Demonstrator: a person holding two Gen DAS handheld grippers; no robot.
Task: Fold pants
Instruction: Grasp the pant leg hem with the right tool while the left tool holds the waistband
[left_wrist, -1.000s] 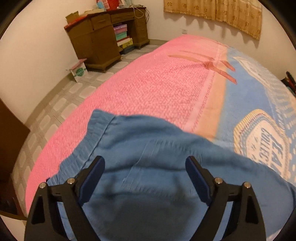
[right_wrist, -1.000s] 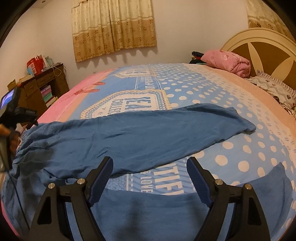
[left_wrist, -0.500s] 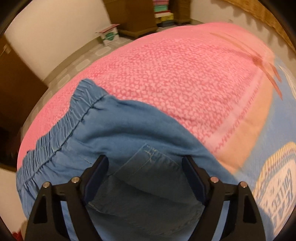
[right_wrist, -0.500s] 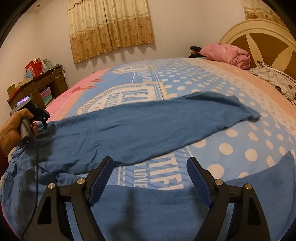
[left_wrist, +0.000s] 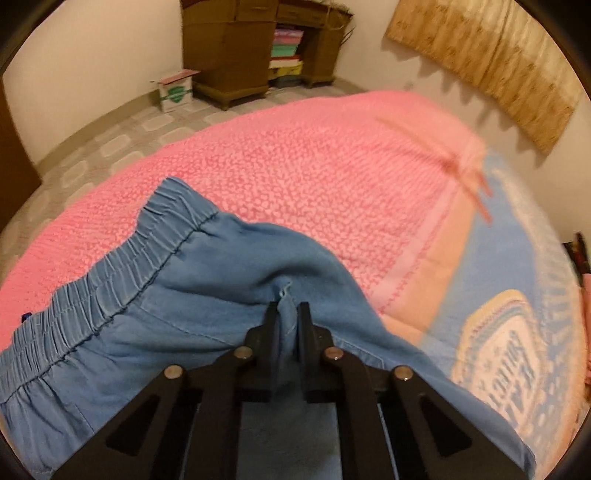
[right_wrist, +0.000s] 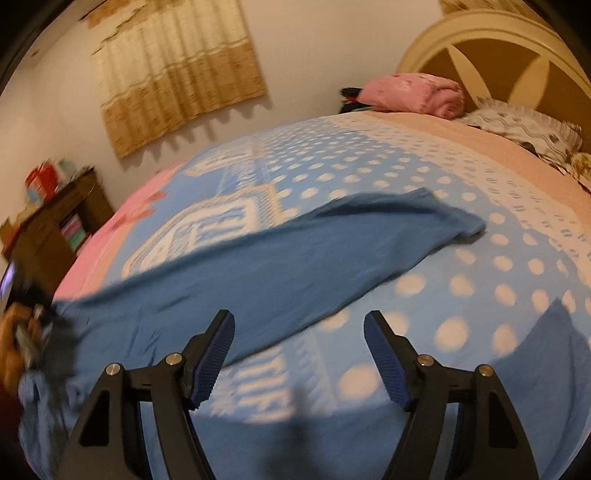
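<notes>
Closest to where the person stood, the left gripper (left_wrist: 287, 314) had just snapped its jaws together on a raised pleat of the blue pants (left_wrist: 207, 295), a little way in from the gathered elastic waistband (left_wrist: 110, 280). A thin ridge of denim stood pinched between the two black fingers, so the waist end was held, though no more than a fold of it. That end lay at the foot of the bed, over the pink part of the bedspread (left_wrist: 314, 177).

The right gripper (right_wrist: 298, 345) hung a little further along the bed with its blue pads well apart and nothing between them. They had just drawn in slightly. Under it lay the near trouser leg, blurred and low in view, and just beyond its tips the far leg (right_wrist: 295, 258) stretched away.

That was the relation that mattered: the long axis of the pants ran lengthwise up the bed, waist at the left hand (right_wrist: 14, 343), the far cuff (right_wrist: 454, 218) up toward the pink pillow (right_wrist: 413, 94) and the headboard (right_wrist: 491, 48). The legs lay splayed, with spotted cover showing between them. To my eye the right gripper was the nearer to the leg cloth, so a grip there would fall to it, and the cuffs were well out of its reach as it stood. Beyond the foot of the bed a wooden desk (left_wrist: 236, 48) stood against the wall
</notes>
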